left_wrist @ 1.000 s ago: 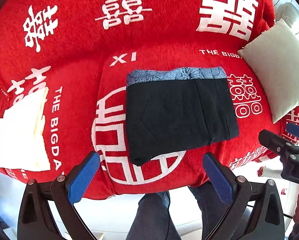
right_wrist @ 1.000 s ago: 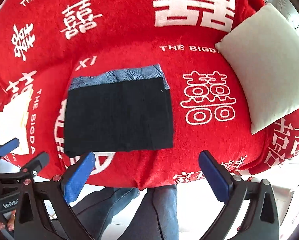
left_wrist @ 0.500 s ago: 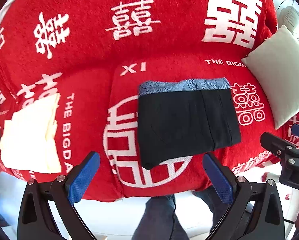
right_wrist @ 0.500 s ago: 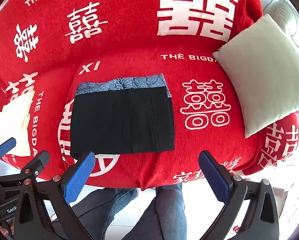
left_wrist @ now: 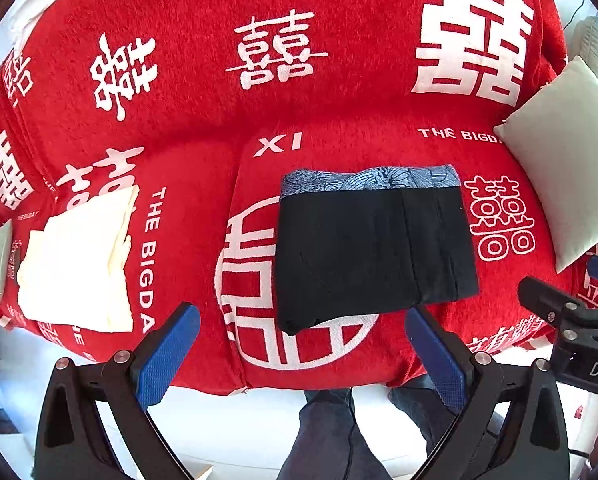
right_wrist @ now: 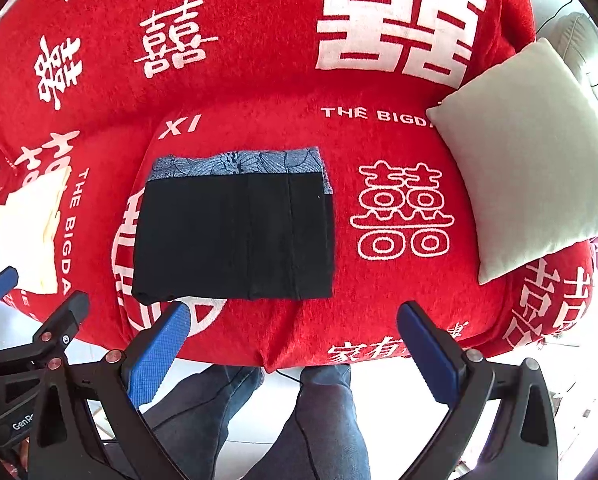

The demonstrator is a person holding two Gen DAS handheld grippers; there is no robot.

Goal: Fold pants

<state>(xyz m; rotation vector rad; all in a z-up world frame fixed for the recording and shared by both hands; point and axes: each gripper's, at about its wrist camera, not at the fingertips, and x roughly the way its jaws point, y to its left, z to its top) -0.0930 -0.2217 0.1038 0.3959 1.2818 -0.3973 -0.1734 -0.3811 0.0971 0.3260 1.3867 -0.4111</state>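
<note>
Pants (left_wrist: pixel 373 248): I see them folded into a dark rectangle, lying flat on the sofa (left_wrist: pixel 227 92) seat near its front edge, patterned blue-grey waistband toward the backrest; their front left corner sits over the white ring printed on the red cover
Left gripper (left_wrist: pixel 299 354): my blue pads are spread wide, holding nothing, hovering off the seat's front edge, apart from the pants
Right gripper (right_wrist: pixel 295 350): spread wide too, empty, off the front edge, its left pad just before the pants' near hem in my view
Pillow (right_wrist: pixel 531 152): pale, leaning at the seat's right end, well apart from the pants
Cloth (left_wrist: pixel 79 260): cream, folded, at the seat's left end
Legs (right_wrist: pixel 299 420): in jeans, below the front edge
</note>
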